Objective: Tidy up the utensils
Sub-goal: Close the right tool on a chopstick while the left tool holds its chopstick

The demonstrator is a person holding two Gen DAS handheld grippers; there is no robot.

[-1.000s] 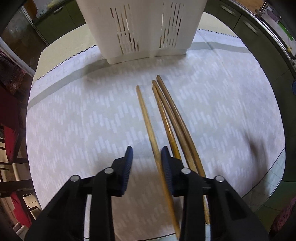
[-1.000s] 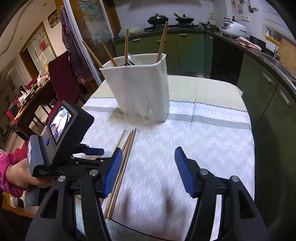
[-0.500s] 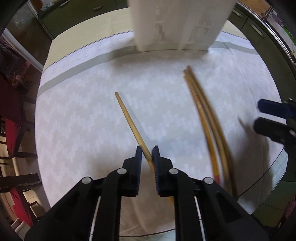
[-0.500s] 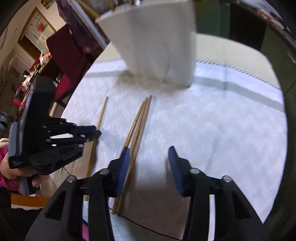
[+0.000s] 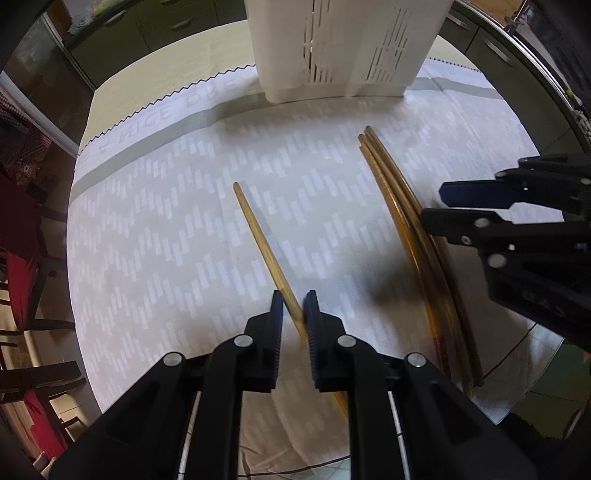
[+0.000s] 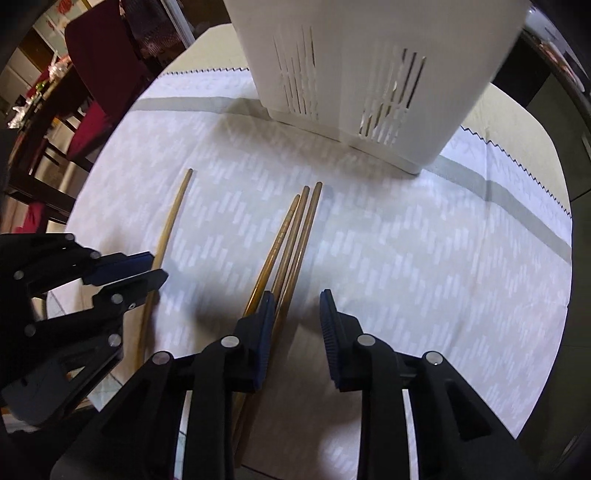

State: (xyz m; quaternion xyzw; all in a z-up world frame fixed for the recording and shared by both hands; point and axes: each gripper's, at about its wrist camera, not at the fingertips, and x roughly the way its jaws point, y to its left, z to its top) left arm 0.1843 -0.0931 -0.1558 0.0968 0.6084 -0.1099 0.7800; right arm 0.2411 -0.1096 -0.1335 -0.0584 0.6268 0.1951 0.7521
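Note:
My left gripper point(image 5: 293, 308) is shut on a single wooden chopstick point(image 5: 260, 238), which lies on the white patterned cloth point(image 5: 155, 240); the gripper also shows in the right wrist view point(image 6: 153, 266) holding that chopstick point(image 6: 173, 218). Three more chopsticks point(image 5: 397, 218) lie bundled to its right. My right gripper point(image 6: 297, 310) is open just above this bundle point(image 6: 291, 232), its left finger over the sticks; it also shows in the left wrist view point(image 5: 439, 206). The white slotted utensil holder point(image 6: 369, 66) stands behind on the cloth.
The table edge runs close behind both grippers. Red chairs point(image 6: 96, 74) stand to the left. Dark kitchen cabinets point(image 5: 155, 26) lie beyond the table.
My left gripper closed on the single chopstick and shifted it left, apart from the bundle. My right gripper tilted down, came in over the three chopsticks and narrowed its opening.

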